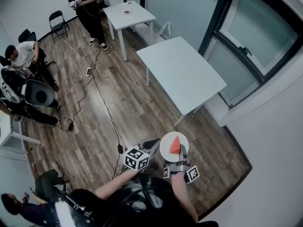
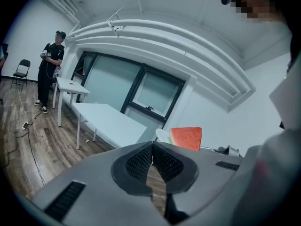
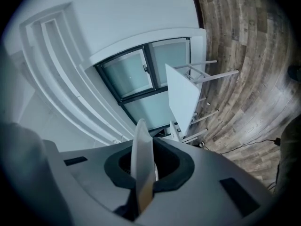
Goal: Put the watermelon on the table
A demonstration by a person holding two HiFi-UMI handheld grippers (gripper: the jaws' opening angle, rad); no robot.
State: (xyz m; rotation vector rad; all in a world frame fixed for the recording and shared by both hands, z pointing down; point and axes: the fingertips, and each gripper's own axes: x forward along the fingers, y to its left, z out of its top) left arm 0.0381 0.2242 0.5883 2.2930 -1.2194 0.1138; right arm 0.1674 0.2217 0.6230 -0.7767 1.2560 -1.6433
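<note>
Melon: red watermelon wedge (image 1: 175, 144) on round white plate (image 1: 165, 148), in the air, short of long white table (image 1: 182, 72).
R claw: right gripper (image 1: 182, 154) clenched on plate rim.
L claw: left gripper (image 1: 152, 144) closed, empty.
Tip: hold plate level, land it flat.

Open wood floor (image 1: 139, 110) runs up to the near table (image 1: 182, 72), its white top bare. A wall (image 1: 270, 145) and window (image 1: 251, 37) hem the right side. On the left, a cable (image 1: 106, 109) crosses the floor and people (image 1: 23, 56) sit along the edge. A far table (image 1: 129, 14) stands beyond.

Watermelon slice (image 1: 175, 144) on white plate (image 1: 165, 149)
</note>
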